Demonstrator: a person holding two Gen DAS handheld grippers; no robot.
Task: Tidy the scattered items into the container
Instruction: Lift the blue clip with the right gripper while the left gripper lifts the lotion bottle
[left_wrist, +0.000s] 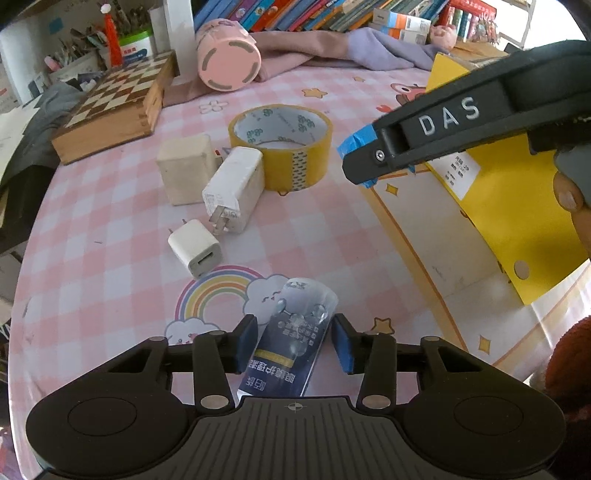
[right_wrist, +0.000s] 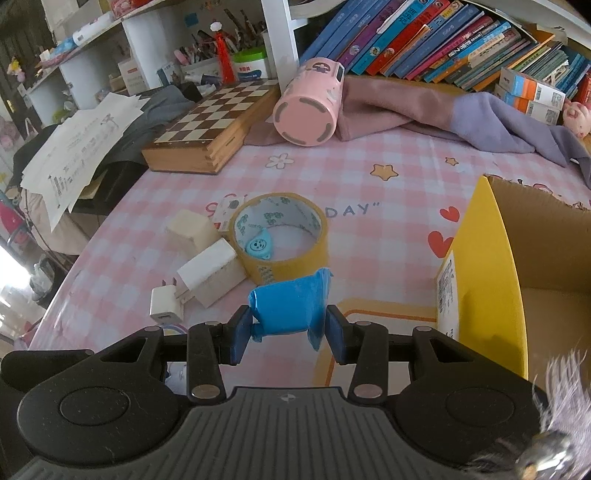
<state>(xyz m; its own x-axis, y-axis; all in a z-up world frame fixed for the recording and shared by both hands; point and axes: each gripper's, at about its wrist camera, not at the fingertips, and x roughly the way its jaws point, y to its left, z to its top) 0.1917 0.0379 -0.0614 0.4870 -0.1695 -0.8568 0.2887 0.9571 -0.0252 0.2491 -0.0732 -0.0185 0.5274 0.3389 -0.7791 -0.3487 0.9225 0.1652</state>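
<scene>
The left tool (left_wrist: 293, 341) has its two blue pads on either side of a small clear plastic packet with a dark blue label (left_wrist: 291, 339). The packet lies on the pink checked bench (left_wrist: 110, 221), beside a rainbow picture. The left pad touches the packet, but a thin gap shows at the right pad, so I cannot tell if the packet is really pinched.

The right tool (right_wrist: 288, 332) is squeezing a crumpled wad of blue tape (right_wrist: 288, 310) between its pads, up above the bench. In the left wrist view, the right tool's black finger with blue tape on its tip hangs over the near wall of the yellow cardboard box (left_wrist: 491, 206). The box sits on the right side of the bench, and its top is open.

More things lie on the bench, well apart from the box. A small white cube charger (left_wrist: 195, 253) is nearest to the packet. Behind it is a bigger white plug charger (left_wrist: 234, 188) lying flat, leaning against a cream-coloured block (left_wrist: 184, 168). A yellow roll of sticky tape (left_wrist: 282, 147) touches the big charger. In the right wrist view, a little round blue thing (right_wrist: 258, 247) sits inside the roll.

At the back are a wooden chess board box (left_wrist: 110, 107), a pink round tin on its side (left_wrist: 227, 55), some pink and purple cloth (right_wrist: 461, 110) and a row of books (right_wrist: 443, 37).
</scene>
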